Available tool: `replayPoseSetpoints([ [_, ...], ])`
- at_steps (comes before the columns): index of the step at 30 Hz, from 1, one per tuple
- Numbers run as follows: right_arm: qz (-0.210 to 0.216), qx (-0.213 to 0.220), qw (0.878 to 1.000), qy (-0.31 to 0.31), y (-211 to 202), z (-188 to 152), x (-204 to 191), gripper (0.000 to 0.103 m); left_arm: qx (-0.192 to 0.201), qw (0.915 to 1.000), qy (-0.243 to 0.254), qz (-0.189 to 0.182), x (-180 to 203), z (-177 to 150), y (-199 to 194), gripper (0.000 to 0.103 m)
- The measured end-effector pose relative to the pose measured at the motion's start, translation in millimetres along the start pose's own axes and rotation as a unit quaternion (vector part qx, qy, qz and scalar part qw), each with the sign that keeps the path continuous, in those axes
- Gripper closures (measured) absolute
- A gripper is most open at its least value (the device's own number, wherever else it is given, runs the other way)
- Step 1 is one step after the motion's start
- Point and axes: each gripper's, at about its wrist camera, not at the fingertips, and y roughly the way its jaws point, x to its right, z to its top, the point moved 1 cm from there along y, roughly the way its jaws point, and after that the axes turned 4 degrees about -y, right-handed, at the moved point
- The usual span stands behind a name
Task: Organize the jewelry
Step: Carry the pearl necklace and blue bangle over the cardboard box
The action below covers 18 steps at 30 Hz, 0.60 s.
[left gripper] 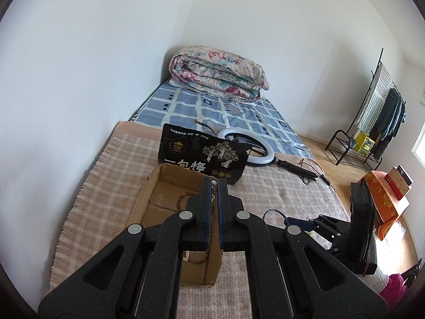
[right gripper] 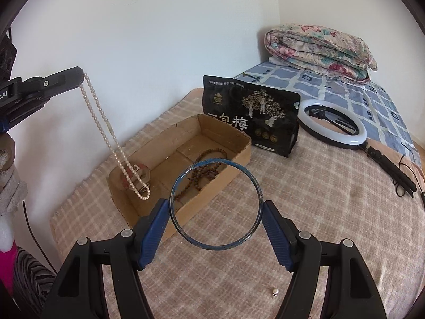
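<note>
Pearl necklace [right gripper: 111, 135] dangles from the clamped left gripper [right gripper: 81, 75] above a cardboard box [right gripper: 239, 148]. Right gripper [right gripper: 215, 222] grips a blue bangle [right gripper: 256, 183]; black bag [right gripper: 251, 114] stands behind

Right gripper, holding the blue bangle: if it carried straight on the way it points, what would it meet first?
Probably the cardboard box. The right gripper, jaws clamped on the blue bangle, points down toward the box's near wall and the brown bead strand inside. Depth is hard to judge, so it might touch the blanket first.
</note>
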Motion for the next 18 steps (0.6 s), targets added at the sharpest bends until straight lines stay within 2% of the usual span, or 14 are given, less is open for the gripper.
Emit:
replayPoseSetpoints([
  [7, 0.014, -0.011, 1.000, -0.008, 31.9, 9.4, -16.1, 0.030, -0.028, 0.9991, -0.005, 0.032, -27.9, -10.6, 19.9, 0.101],
  [18, 0.014, -0.026, 0.999, -0.013, 84.1, 23.2, -32.6, 0.030, -0.063, 0.9968, -0.010, 0.047, -42.5, -28.2, 32.8, 0.101],
])
